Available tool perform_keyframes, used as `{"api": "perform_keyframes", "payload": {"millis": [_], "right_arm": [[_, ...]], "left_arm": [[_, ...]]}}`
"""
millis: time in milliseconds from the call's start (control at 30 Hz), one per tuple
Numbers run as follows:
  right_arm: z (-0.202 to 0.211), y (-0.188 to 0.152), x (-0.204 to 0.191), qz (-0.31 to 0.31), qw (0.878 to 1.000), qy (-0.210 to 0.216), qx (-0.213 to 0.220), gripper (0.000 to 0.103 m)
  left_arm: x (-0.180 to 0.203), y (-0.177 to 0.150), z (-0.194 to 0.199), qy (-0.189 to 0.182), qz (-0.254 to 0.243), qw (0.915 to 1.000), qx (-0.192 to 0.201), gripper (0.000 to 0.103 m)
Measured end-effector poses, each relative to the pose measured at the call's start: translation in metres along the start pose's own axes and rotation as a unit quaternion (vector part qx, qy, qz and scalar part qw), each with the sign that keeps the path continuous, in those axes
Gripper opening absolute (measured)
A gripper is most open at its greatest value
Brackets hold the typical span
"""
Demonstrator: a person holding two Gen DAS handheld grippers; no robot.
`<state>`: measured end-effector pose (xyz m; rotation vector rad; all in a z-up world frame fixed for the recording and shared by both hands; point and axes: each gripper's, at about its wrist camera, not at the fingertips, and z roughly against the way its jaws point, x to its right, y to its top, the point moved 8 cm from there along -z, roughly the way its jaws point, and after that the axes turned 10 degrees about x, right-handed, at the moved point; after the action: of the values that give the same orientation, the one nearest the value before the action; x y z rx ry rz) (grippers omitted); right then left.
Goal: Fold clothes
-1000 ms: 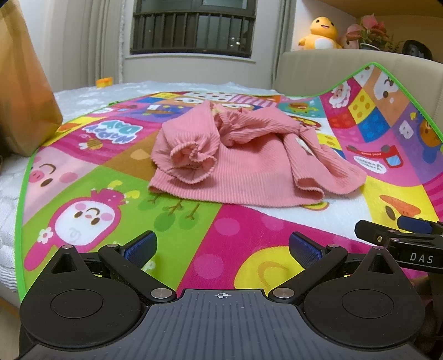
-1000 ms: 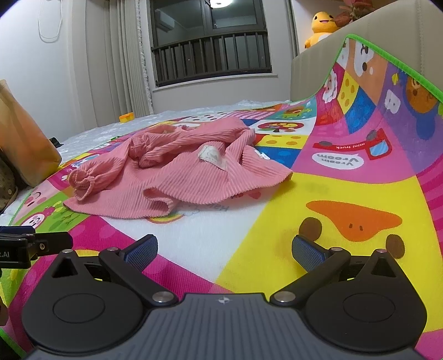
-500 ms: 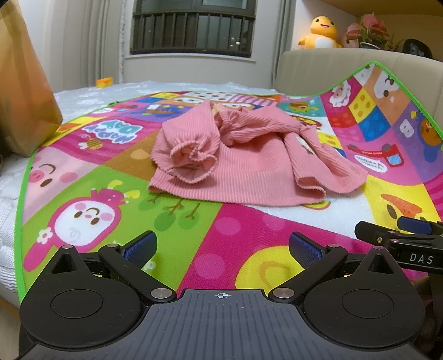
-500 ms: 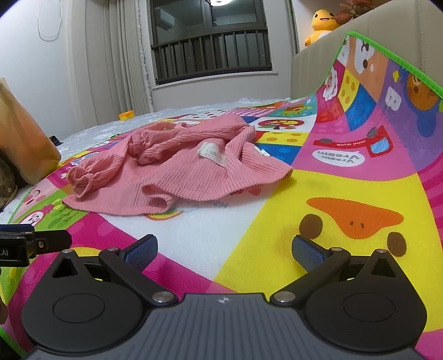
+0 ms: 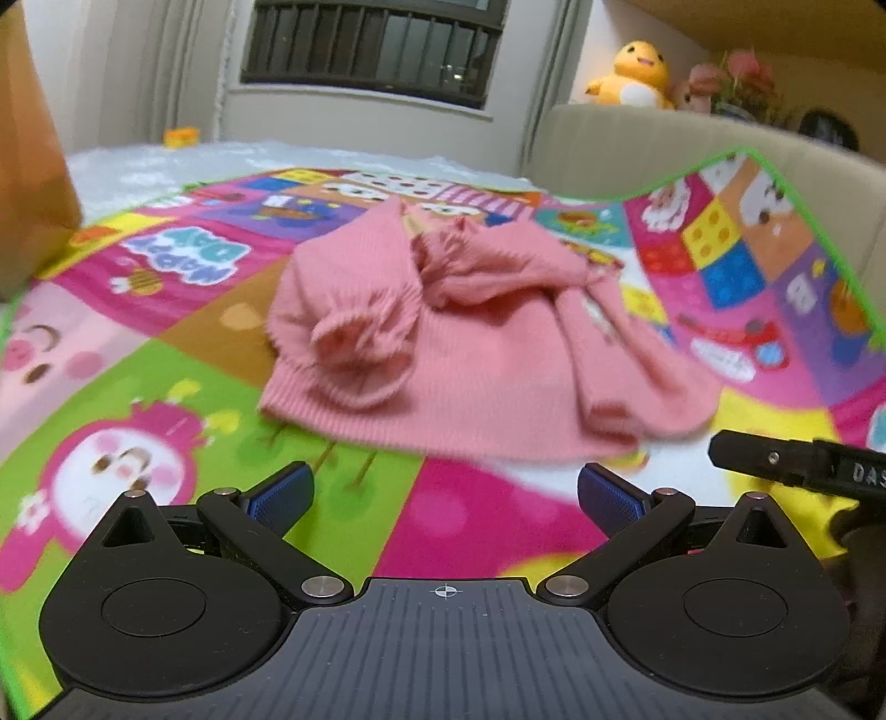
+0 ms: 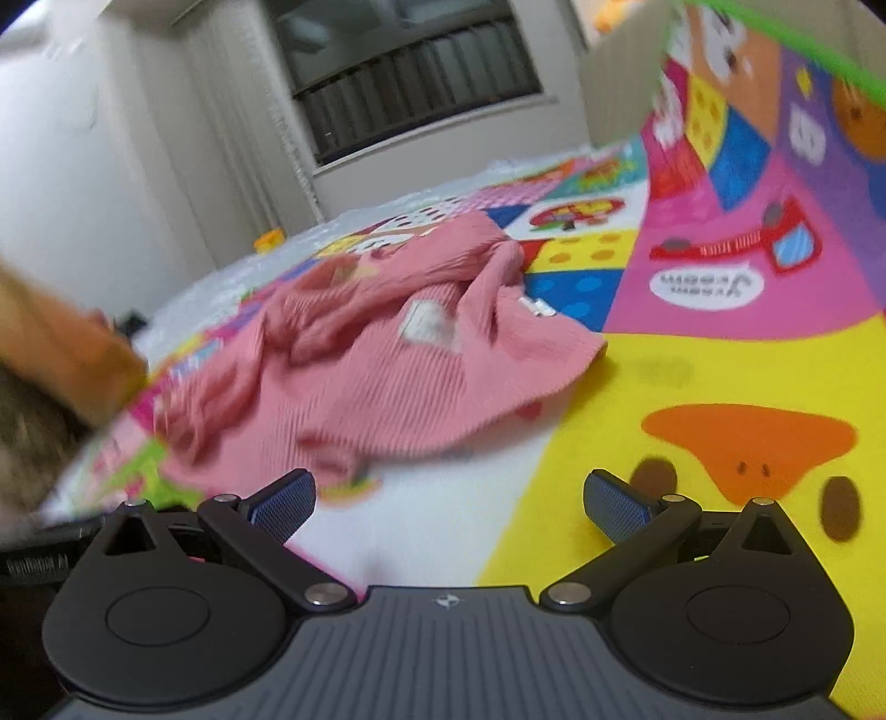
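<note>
A crumpled pink ribbed sweater (image 5: 470,343) lies on a colourful cartoon play mat (image 5: 166,421). One sleeve cuff is bunched on its left side and a white label (image 6: 426,327) shows near the collar. My left gripper (image 5: 446,493) hovers open just short of the sweater's near hem, with nothing between its blue pads. In the right wrist view the sweater (image 6: 376,365) sits ahead and to the left of my right gripper (image 6: 448,501), which is open and empty over the mat (image 6: 637,443). The right gripper's tip (image 5: 797,465) juts into the left wrist view.
The mat covers a white bed and climbs a beige headboard (image 5: 637,144) on the right. A brown bag (image 5: 27,166) stands at the left edge. A yellow plush duck (image 5: 637,69) sits on the headboard, a barred window (image 5: 371,50) is behind.
Both grippers have moved in closer to the sweater. The right wrist view has tilted and blurred with motion. The sweater has not moved.
</note>
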<state>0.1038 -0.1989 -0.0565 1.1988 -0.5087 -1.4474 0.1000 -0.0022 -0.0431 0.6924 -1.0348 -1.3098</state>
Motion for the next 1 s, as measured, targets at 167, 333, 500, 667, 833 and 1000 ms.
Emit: {"api": "perform_keyframes", "payload": {"millis": [167, 333, 500, 667, 833, 1000], "right_arm": [[-0.026, 0.034, 0.031, -0.056, 0.998, -0.027, -0.010, 0.103], [-0.047, 0.035, 0.056, -0.064, 0.996, -0.045, -0.043, 0.103], [-0.049, 0.029, 0.063, -0.081, 0.995, -0.032, -0.041, 0.103], [-0.051, 0.028, 0.056, -0.036, 0.997, -0.025, -0.061, 0.103], [-0.053, 0.044, 0.041, 0.010, 0.999, -0.002, -0.036, 0.103], [-0.095, 0.078, 0.014, 0.077, 0.997, -0.006, -0.002, 0.103]], "left_arm": [[-0.012, 0.035, -0.025, 0.000, -0.001, 1.0000, 0.003, 0.103], [-0.023, 0.052, -0.047, 0.016, -0.053, 0.9985, 0.001, 0.103], [-0.030, 0.044, -0.066, -0.020, -0.028, 0.9991, -0.026, 0.103], [-0.039, 0.054, -0.076, -0.031, -0.002, 0.9995, -0.003, 0.103], [-0.052, 0.084, -0.082, -0.056, 0.017, 0.9980, 0.021, 0.103], [-0.049, 0.088, -0.111, -0.116, 0.030, 0.9924, -0.025, 0.103]]}}
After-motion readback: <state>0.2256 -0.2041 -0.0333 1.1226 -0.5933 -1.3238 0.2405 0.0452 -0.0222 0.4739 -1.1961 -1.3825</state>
